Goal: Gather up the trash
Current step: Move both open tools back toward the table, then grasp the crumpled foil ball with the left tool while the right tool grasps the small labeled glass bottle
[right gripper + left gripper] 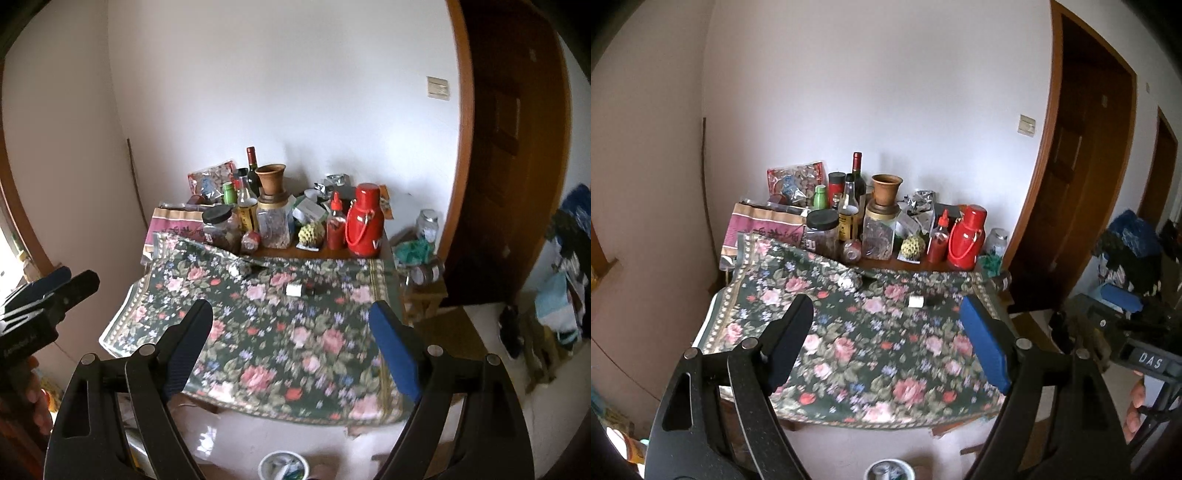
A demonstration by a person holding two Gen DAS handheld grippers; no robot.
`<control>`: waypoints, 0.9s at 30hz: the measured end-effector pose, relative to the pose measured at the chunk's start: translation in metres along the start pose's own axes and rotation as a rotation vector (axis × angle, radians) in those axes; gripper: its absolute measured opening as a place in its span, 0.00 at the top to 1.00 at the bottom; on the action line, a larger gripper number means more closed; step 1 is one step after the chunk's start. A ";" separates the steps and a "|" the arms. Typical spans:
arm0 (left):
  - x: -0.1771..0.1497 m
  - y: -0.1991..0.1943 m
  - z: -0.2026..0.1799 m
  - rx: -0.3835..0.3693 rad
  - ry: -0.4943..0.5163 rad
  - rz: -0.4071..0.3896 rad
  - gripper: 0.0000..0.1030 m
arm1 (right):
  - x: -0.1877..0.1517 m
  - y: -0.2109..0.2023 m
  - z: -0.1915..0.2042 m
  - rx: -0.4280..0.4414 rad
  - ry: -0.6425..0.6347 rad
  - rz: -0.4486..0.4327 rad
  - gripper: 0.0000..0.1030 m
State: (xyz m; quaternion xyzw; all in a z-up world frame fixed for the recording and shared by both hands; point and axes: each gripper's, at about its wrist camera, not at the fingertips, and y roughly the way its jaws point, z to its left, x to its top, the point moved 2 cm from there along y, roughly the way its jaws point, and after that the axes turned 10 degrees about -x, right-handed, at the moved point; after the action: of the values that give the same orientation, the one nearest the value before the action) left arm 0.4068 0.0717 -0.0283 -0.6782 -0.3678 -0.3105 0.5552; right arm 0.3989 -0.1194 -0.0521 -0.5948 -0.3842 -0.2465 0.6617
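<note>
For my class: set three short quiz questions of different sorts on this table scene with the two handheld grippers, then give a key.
1. True or false: the left gripper holds a piece of trash.
2. Multiple choice: the small white item lies on (a) the bare wood, (b) the floral tablecloth, (c) the floor.
3. Fill in: on the floor by the table's near edge stands a white ____ with scraps inside.

Key
1. False: both it and the right gripper are open and empty.
2. b
3. bin
</note>
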 end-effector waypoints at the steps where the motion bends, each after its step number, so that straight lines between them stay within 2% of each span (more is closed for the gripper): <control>1: 0.004 0.008 -0.003 0.007 -0.009 0.000 0.21 | 0.004 0.006 -0.003 0.008 -0.009 0.002 0.18; 6: 0.013 0.039 -0.007 0.030 -0.037 0.019 0.21 | 0.014 0.034 -0.013 0.027 -0.031 0.020 0.18; 11: 0.015 0.073 0.000 0.060 -0.007 0.070 0.21 | 0.020 0.066 -0.010 0.060 -0.004 0.072 0.18; 15: 0.022 0.104 0.019 0.034 -0.013 0.104 0.21 | 0.029 0.094 0.002 0.037 -0.012 0.106 0.18; 21: 0.042 0.157 0.064 -0.012 0.041 0.166 0.21 | 0.037 0.145 0.033 -0.037 0.033 0.161 0.18; 24: 0.052 0.191 0.099 -0.034 0.027 0.216 0.21 | 0.035 0.182 0.048 -0.050 0.058 0.236 0.18; 27: 0.053 0.230 0.133 -0.025 -0.014 0.275 0.21 | 0.025 0.224 0.059 -0.057 0.059 0.316 0.18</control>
State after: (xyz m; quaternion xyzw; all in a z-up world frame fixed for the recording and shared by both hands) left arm 0.6304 0.1848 -0.1306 -0.7313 -0.2712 -0.2316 0.5814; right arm 0.5760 -0.0200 -0.1664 -0.6589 -0.2592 -0.1674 0.6861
